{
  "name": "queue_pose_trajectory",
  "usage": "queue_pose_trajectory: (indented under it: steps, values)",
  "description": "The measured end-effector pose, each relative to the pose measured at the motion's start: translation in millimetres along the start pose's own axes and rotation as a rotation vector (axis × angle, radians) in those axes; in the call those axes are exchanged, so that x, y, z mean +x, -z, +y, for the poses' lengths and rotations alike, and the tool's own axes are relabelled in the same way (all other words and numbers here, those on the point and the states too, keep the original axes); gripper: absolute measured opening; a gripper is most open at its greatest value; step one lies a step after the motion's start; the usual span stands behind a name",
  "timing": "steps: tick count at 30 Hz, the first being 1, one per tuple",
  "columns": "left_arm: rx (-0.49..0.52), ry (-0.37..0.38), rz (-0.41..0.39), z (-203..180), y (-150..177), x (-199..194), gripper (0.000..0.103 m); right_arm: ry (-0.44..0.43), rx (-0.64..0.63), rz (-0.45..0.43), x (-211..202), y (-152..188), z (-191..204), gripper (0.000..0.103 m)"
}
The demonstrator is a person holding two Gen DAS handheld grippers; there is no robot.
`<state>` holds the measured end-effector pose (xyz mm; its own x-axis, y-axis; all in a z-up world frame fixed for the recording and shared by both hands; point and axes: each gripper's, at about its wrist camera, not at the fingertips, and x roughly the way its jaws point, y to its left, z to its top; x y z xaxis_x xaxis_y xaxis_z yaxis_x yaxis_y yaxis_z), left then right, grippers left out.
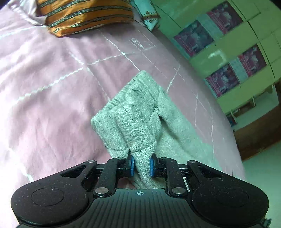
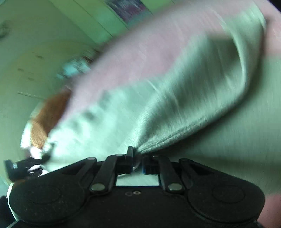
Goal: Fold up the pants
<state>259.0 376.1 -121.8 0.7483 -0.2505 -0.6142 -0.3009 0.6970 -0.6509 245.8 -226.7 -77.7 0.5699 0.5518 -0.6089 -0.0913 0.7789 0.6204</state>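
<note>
The pants [image 1: 138, 114] are light grey knit fabric lying on a pink bedspread [image 1: 52, 87]. In the left wrist view my left gripper [image 1: 141, 166] is shut on a bunched fold of the pants, lifted into a ridge between the blue pads [image 1: 132, 165]. In the right wrist view, which is blurred by motion, my right gripper [image 2: 138, 157] is shut on a hemmed edge of the pants [image 2: 193, 105], and the cloth stretches away up and to the right.
An orange striped pillow [image 1: 84, 15] lies at the head of the bed. A green cabinet with pictures [image 1: 228, 52] stands to the right past the bed's edge. A brown wooden panel [image 1: 260, 136] sits lower right. An orange shape [image 2: 47, 115] shows at left.
</note>
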Motion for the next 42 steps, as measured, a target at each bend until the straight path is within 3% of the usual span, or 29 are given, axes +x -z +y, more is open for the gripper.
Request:
queue_pose_trajectory:
  steps: [2, 6, 9, 11, 15, 17, 20, 22, 26, 34, 36, 38, 40, 42]
  values:
    - [0.007, -0.008, -0.01, -3.5, -1.2, -1.8, 0.019, -0.005, 0.032, -0.016, -1.8, -1.5, -1.1, 0.0]
    - [0.087, 0.004, -0.05, -19.4, -7.6, -14.3, 0.019, -0.006, -0.022, -0.031, -11.0, -8.2, 12.6, 0.001]
    - [0.15, -0.043, -0.037, -21.0, -6.0, -12.1, 0.019, -0.019, -0.023, -0.043, -20.3, -3.4, 12.6, 0.001]
    - [0.151, -0.061, -0.026, -20.2, -3.7, -5.4, 0.019, 0.019, -0.026, -0.002, -7.8, 1.4, 4.6, 0.001]
    - [0.138, -0.086, -0.049, -26.2, -0.9, -10.4, 0.019, -0.006, 0.034, -0.017, -4.6, 7.4, -2.6, 0.0]
    - [0.129, -0.097, -0.064, -29.9, 0.5, -15.9, 0.021, -0.006, 0.014, -0.014, -10.3, 7.6, 0.7, 0.007]
    - [0.145, -0.132, -0.115, -44.2, 12.9, -34.7, 0.033, 0.003, -0.022, -0.045, -32.3, 8.3, 3.9, 0.014]
    - [0.194, -0.177, -0.156, -61.8, 25.1, -47.0, 0.054, 0.007, -0.043, -0.075, -53.3, 10.1, 0.0, 0.014]
    - [0.287, -0.201, -0.204, -96.2, 56.4, -60.5, 0.055, 0.051, -0.051, -0.169, -84.9, 6.6, -14.4, 0.014]
    - [0.499, -0.22, -0.152, -164.4, 118.9, -20.9, 0.059, 0.139, -0.036, -0.281, -120.7, -17.1, -40.4, 0.015]
    - [0.544, -0.252, -0.115, -174.7, 130.5, -9.4, 0.064, 0.182, -0.068, -0.29, -117.5, -25.6, -39.9, 0.018]
    - [0.571, -0.284, -0.065, -175.4, 139.3, 2.4, 0.072, 0.219, -0.103, -0.307, -111.5, -38.7, -39.2, 0.028]
    - [0.605, -0.29, -0.051, -177.6, 145.1, 4.5, 0.079, 0.257, -0.13, -0.312, -100.9, -52.5, -36.5, 0.038]
    - [0.614, -0.282, -0.04, -179.1, 147.0, 1.5, 0.082, 0.278, -0.147, -0.309, -89.5, -66.6, -36.3, 0.04]
